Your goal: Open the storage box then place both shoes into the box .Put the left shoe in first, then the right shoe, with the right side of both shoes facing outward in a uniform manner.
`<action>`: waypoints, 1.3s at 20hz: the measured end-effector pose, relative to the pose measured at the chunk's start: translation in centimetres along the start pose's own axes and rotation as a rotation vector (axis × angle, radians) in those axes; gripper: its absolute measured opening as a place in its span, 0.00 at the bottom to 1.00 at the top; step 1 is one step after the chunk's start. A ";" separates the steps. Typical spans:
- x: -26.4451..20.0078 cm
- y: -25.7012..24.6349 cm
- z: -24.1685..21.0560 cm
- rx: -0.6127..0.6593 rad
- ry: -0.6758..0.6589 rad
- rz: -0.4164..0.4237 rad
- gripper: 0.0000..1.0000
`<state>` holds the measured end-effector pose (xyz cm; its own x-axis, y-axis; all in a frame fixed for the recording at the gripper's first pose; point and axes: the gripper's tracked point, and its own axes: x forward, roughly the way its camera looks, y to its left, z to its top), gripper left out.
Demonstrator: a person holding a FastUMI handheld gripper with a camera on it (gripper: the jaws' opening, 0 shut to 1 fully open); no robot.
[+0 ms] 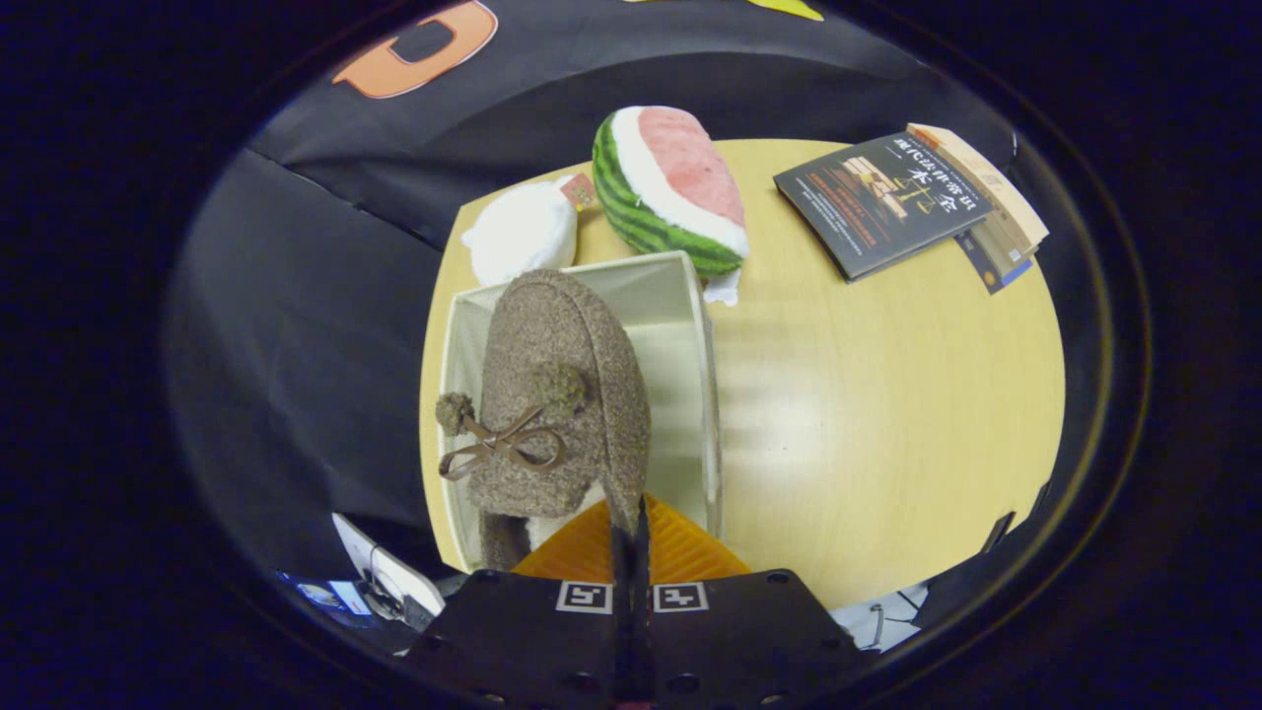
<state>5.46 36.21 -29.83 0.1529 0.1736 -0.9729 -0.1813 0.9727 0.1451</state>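
Over box [690, 325], shoe [552, 394] (tool-pinched [631, 523]) toe-away

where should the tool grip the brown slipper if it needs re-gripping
Grip the thin collar edge at the heel opening of the brown slipper, coming from above and behind. The tool is shut on that edge now. It is narrow enough for the fingers, while the toe is broad and rounded. The slipper hangs toe-forward over the open storage box, bow on top.
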 end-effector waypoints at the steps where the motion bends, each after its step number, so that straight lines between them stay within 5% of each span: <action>1: 1.0 0.0 0.1 0.011 -0.003 -0.026 0.00; 7: 5.5 -1.6 0.4 0.073 -0.005 -0.192 0.01; 17: 6.0 -1.5 0.9 0.047 -0.063 -0.273 0.11; 19: 5.2 -0.6 0.4 0.011 -0.074 -0.254 0.24; 24: 1.6 0.6 -0.4 -0.085 -0.140 -0.221 0.79; 26: -0.8 0.5 0.0 -0.109 -0.209 -0.229 0.93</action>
<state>5.23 36.58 -28.95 0.3953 -0.0090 -0.9185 -0.2204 0.9698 -0.1044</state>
